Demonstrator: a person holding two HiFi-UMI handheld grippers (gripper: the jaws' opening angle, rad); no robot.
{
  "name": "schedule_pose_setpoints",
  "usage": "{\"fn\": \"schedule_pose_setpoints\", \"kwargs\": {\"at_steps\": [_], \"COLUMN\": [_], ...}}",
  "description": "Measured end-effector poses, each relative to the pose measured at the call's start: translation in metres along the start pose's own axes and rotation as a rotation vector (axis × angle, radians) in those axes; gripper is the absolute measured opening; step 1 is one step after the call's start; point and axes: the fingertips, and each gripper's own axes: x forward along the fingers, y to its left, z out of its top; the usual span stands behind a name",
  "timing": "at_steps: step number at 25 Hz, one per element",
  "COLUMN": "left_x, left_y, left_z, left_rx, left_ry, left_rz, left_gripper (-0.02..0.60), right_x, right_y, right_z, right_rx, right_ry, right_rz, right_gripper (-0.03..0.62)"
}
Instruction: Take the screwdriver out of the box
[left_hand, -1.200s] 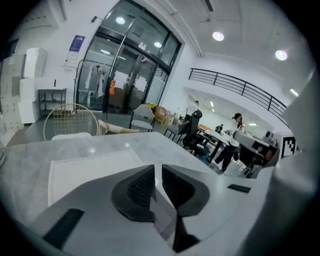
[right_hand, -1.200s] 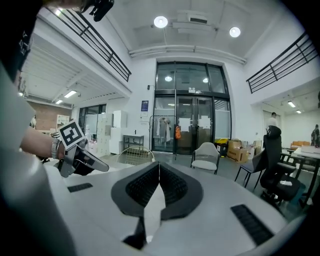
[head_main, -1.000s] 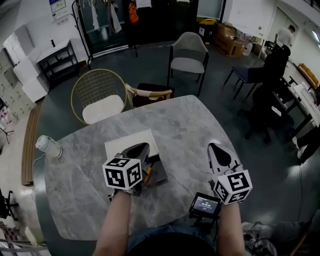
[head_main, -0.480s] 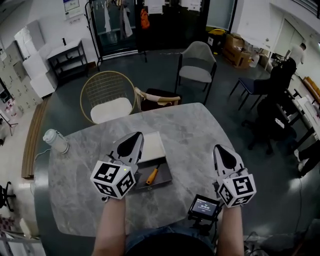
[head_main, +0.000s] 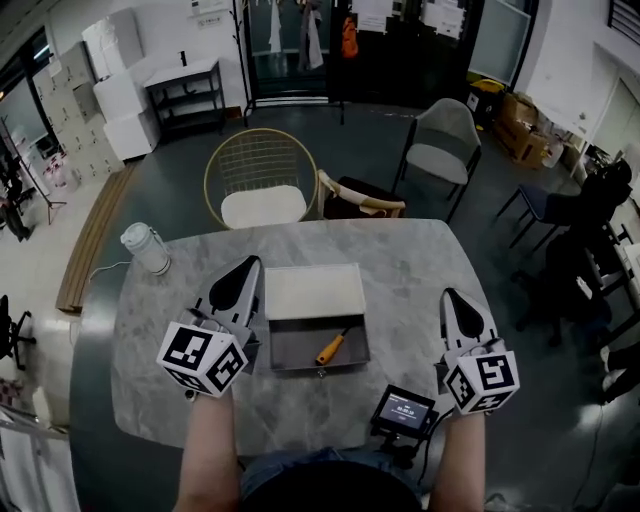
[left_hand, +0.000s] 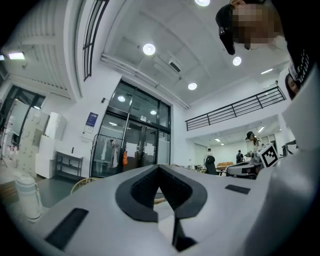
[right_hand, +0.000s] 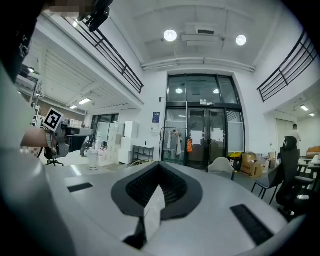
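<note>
Marble table (head_main: 420, 285), near edge: small screen device (head_main: 404, 409). Left gripper (head_main: 243, 275), jaws pressed together, empty, just left of the open grey box (head_main: 296, 352). Right gripper (head_main: 455, 305), jaws likewise together, empty, well right of it. Screwdriver (head_main: 331, 348), orange handle, lies slantwise inside the box, untouched. Pale lid (head_main: 313, 291) behind. White jar (head_main: 146, 247) far left; wire chair (head_main: 262, 180) beyond.
</note>
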Motion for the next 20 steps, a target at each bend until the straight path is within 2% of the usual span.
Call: {"fn": "schedule_pose_setpoints", "kwargs": {"at_steps": [6, 11, 16, 20], "left_x": [-0.041, -0.068, -0.081, -0.080], "left_y": [0.051, 0.077, 0.087, 0.085], "left_z": [0.015, 0.024, 0.025, 0.020], "left_rx": [0.011, 0.026, 0.025, 0.019], "left_ry": [-0.053, -0.086, -0.100, -0.096], "left_rz": [0.156, 0.249, 0.296, 0.298], "left_gripper": [0.012, 0.012, 0.012, 0.012], "right_x": [0.025, 0.040, 0.048, 0.051], "right_y": [0.019, 0.026, 0.033, 0.039], "right_z": [0.007, 0.011, 0.011, 0.011], "right_rx": [-0.028, -0.044, -0.042, -0.036], "right_ry": [-0.020, -0.035, -0.043, -0.061], "right_rz": [0.073, 0.107, 0.133, 0.156], "right_gripper": [0.025, 0.025, 0.025, 0.025]}}
